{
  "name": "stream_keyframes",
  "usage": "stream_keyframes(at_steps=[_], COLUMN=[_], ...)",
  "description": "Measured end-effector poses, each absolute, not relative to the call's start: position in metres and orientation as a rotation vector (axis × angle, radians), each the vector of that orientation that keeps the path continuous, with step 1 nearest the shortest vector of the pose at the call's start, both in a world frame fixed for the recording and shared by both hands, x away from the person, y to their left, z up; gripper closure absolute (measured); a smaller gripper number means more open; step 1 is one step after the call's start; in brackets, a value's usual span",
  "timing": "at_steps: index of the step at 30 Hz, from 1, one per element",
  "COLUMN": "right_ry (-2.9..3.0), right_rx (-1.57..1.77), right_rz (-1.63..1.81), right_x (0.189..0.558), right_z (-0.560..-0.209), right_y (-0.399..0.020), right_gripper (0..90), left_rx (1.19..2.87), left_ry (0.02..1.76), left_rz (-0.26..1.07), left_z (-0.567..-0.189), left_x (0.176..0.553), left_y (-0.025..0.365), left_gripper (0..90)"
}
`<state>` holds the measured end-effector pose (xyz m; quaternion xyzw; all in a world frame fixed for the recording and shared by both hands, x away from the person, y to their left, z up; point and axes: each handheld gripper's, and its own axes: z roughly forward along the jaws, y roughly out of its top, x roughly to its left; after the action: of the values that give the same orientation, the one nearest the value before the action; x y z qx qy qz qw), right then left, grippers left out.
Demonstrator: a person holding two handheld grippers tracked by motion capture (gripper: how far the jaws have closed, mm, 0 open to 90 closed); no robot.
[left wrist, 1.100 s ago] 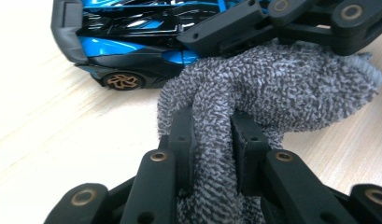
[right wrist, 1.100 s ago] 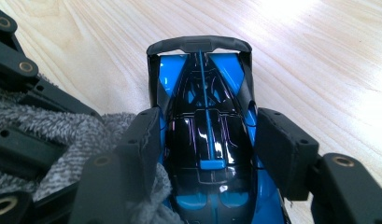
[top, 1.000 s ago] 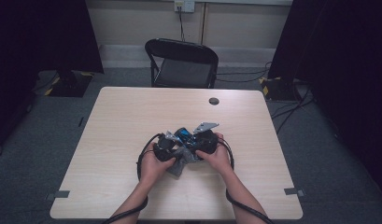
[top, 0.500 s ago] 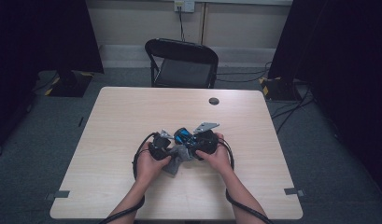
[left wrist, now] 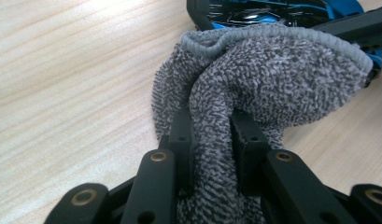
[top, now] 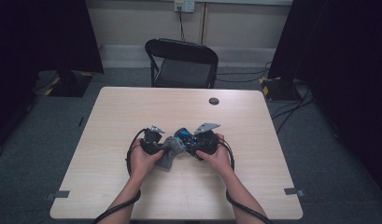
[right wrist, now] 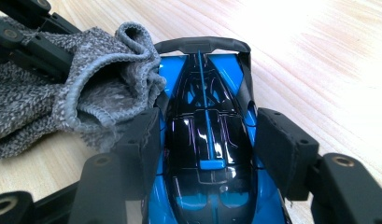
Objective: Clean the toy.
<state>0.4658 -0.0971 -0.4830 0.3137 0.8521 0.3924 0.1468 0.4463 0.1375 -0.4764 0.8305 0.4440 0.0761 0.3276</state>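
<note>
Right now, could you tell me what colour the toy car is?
Blue and glossy black car, best in the right gripper view.

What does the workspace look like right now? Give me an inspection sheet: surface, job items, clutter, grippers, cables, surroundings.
Surface: light wood-grain table, bare apart from the work at its middle.
Job's things: blue and black toy car; grey knitted terry cloth bunched against the car's side.
Clutter: small dark round disc near the table's far edge.
Grippers: left gripper shut on the cloth, a fold pinched between its jaws; right gripper clamped on the car's sides.
Cables: black cables loop from each gripper back along the forearms.
Surroundings: black folding chair behind the table, grey carpet, dark curtains on both sides, wall outlet.
</note>
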Motion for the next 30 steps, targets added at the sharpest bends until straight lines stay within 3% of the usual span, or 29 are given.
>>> stream_keyframes(at_steps=[30], right_ry=[2.447], right_rx=[0.907], right_rz=[1.142], right_x=[0.465], right_z=[-0.484], right_y=[-0.099], right_gripper=[41.5], left_rx=[2.139], left_ry=[1.236], left_rz=[0.227], left_z=[-0.476], left_x=[0.454], left_y=[0.154], left_gripper=[73.0])
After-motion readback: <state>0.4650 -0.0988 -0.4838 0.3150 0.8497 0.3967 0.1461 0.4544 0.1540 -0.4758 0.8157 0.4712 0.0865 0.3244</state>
